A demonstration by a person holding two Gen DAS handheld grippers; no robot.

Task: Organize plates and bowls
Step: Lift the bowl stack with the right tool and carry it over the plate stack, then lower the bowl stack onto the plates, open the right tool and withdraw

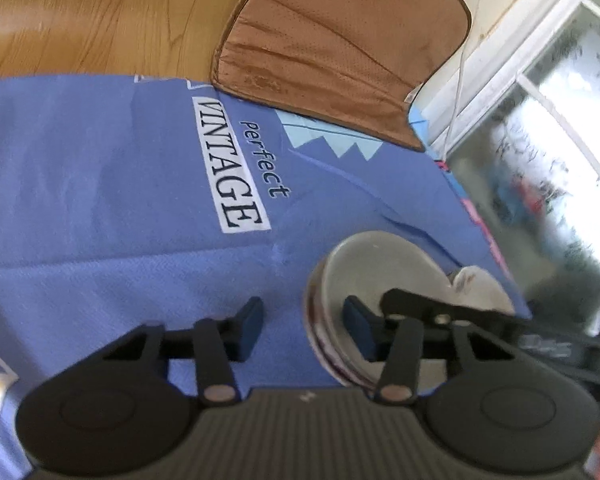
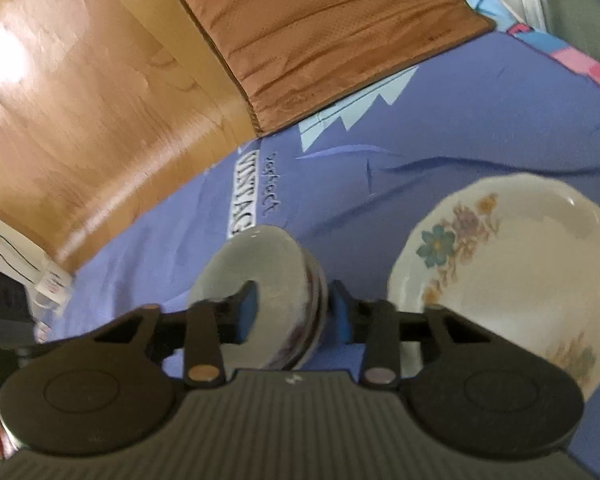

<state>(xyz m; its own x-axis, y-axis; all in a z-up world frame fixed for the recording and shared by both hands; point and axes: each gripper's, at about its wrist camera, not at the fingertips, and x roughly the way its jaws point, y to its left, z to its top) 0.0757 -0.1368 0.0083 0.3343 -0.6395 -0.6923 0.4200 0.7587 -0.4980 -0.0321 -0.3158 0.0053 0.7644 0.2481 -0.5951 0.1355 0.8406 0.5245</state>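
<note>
A stack of pale bowls with purplish rims stands on the blue cloth. My left gripper straddles its near-left rim. One pad is inside the top bowl and the other is outside, with cloth showing between that pad and the stack, so the jaws are open. My right gripper straddles the opposite rim of the same bowl stack, its pads against the inner and outer wall. One of its black fingers reaches over the top bowl. A white floral plate lies just right of the stack.
A brown seat cushion lies at the cloth's far edge, with wooden floor to the left of it. A glass door runs along the right side. A white box sits at the cloth's left edge.
</note>
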